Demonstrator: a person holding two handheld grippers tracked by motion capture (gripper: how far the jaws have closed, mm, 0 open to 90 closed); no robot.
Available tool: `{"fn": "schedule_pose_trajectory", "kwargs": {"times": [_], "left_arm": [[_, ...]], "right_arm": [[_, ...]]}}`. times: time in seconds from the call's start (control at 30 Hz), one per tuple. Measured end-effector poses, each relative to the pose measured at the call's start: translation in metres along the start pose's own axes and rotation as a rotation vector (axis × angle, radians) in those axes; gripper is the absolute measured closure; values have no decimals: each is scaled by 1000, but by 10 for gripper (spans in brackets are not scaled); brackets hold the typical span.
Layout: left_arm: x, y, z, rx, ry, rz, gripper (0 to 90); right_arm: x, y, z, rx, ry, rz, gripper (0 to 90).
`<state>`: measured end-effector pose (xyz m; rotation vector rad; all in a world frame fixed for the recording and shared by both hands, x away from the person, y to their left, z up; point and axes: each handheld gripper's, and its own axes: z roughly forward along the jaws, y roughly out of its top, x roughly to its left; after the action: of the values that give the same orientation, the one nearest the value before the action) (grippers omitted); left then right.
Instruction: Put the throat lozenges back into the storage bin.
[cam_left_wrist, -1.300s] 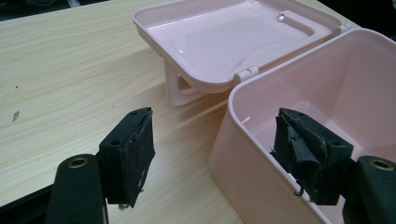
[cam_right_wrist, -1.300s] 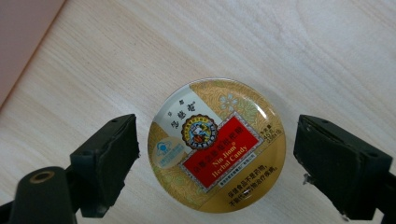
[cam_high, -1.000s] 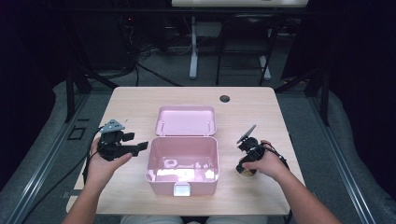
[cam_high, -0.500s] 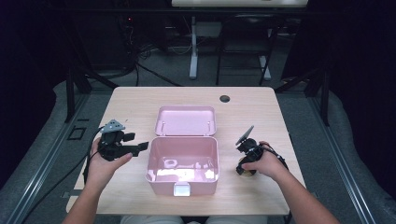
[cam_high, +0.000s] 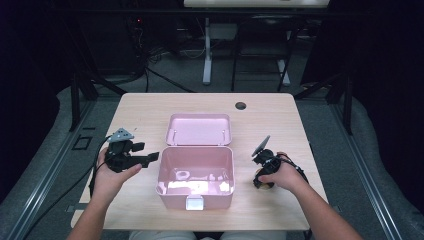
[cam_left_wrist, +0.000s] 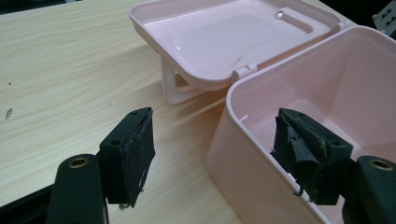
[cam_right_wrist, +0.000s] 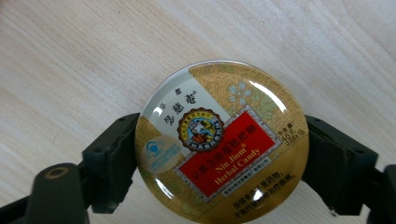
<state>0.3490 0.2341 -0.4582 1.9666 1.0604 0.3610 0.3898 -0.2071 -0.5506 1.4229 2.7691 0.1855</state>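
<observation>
Near the right edge of the tabletop (cam_high: 150, 107), the right gripper (cam_high: 264, 172) points down over a round candy tin (cam_right_wrist: 222, 144), and from the high view the person's hand covers nearly all of that tin, so only a sliver of gold shows beneath it. In the right gripper view the tin lies flat on the wood with its printed lid up, its lower rim cut off by the frame; the jaws flank it on both sides and have just been closing, and they look to be touching its rim, though I cannot tell how firmly they press. At the middle of the tabletop stands a pink box (cam_high: 196, 175), its lid (cam_high: 199, 129) thrown back flat toward the far edge. Glare on its floor makes the inside hard to read, and I cannot tell whether anything lies there. Just left of the box, the left gripper (cam_high: 150, 157) hangs with its jaws spread wide, released, one either side of the box's near wall (cam_left_wrist: 243, 158).
</observation>
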Motion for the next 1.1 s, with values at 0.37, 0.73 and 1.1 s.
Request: {"fn": "schedule_pose_trajectory", "kwargs": {"times": [0.37,0.73,1.1], "left_arm": [[0,0,1,-1,2,0,286],[0,0,0,0,2,0,286],[1,0,-1,-1,2,-3,286]], "right_arm": [[-1,-1,-1,-2,21,19,194],[3,0,-12,-11,21,-2,195],[12,5,-37,-11,10,-44,195]]}}
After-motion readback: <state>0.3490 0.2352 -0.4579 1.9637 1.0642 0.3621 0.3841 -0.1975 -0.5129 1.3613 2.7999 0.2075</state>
